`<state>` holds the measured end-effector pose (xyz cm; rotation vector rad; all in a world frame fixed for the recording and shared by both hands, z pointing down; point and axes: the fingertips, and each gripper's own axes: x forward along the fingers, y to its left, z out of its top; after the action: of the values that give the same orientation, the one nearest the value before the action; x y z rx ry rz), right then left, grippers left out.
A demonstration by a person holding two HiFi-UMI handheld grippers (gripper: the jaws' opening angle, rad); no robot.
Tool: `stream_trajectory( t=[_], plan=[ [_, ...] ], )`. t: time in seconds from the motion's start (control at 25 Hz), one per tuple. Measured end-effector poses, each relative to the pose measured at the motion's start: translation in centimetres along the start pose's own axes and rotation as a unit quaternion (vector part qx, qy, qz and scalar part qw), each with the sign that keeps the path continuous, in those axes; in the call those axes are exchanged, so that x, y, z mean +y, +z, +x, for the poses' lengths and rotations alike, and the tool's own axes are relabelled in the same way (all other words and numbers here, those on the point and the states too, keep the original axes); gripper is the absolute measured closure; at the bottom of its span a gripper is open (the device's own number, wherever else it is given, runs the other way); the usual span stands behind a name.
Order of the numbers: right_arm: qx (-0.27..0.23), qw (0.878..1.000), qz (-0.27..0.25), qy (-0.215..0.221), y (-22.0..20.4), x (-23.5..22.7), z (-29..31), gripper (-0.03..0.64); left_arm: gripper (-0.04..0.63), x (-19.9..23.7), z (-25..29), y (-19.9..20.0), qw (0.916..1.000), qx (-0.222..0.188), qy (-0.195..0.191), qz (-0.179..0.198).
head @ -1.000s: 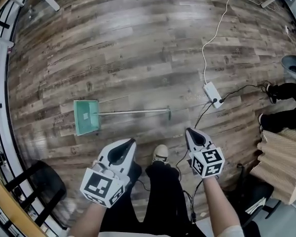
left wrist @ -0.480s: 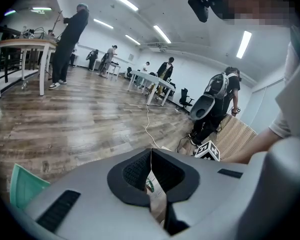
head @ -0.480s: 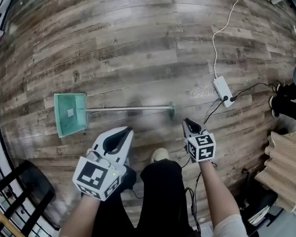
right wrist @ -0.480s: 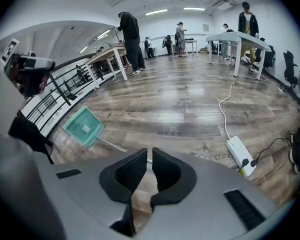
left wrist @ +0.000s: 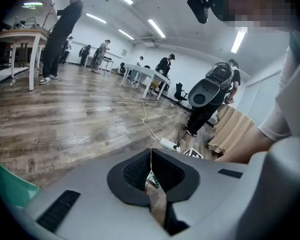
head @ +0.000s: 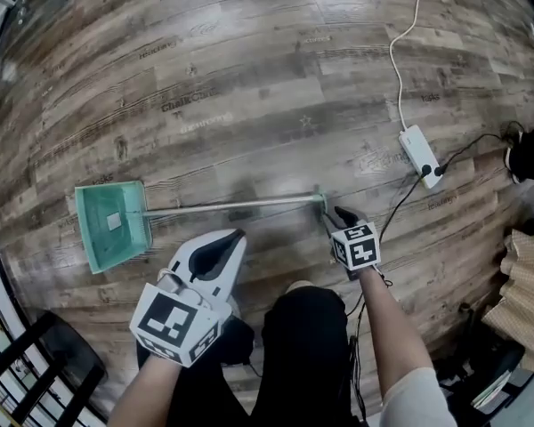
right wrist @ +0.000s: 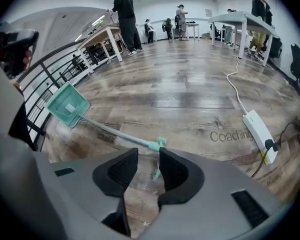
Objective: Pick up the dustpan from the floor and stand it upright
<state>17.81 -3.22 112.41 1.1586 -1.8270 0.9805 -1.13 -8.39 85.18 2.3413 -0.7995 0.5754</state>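
Note:
The dustpan lies flat on the wooden floor, with its green pan at the left. Its thin metal handle runs right to a green end cap. My right gripper points steeply down just in front of that cap, and its jaws are opening. In the right gripper view the cap lies just beyond the gripper, and a green loop shows between the pads, untouched. My left gripper hovers near the handle's middle, shut and empty. A corner of the pan shows at its left.
A white power strip with white and black cables lies on the floor at the right. A black chair frame stands at the lower left, a corrugated cardboard piece at the right. My legs are below, and people and tables stand far off.
Both grippers have sunk toward the floor. The right one now sits at the handle's green end, and the dustpan has not moved on the floor.

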Motion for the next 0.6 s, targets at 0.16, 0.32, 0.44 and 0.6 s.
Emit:
stream_trajectory(
  t=[0.16, 0.32, 0.44, 0.6],
  plan=[
    [0.013, 1.0, -0.002, -0.005, -1.5, -1.1, 3.0, 0.462, 0.571, -0.1, 1.9, -0.6, 0.9999, 0.0, -0.015, -0.004],
    [0.025, 1.0, -0.006, -0.009, -2.3, -1.9, 5.5, 0.457, 0.571, -0.2, 2.7, -0.5, 0.9997, -0.008, -0.022, -0.007],
    [0.031, 0.999, 0.001, -0.019, -2.9, -2.5, 6.9, 0.457, 0.571, -0.1, 2.6, -0.2, 0.9991, -0.022, -0.03, -0.021],
    [0.047, 0.998, 0.016, -0.024, -3.6, -3.0, 8.6, 0.459, 0.571, 0.1, 2.3, 0.7, 0.9983, -0.04, -0.034, -0.027]
  ],
)
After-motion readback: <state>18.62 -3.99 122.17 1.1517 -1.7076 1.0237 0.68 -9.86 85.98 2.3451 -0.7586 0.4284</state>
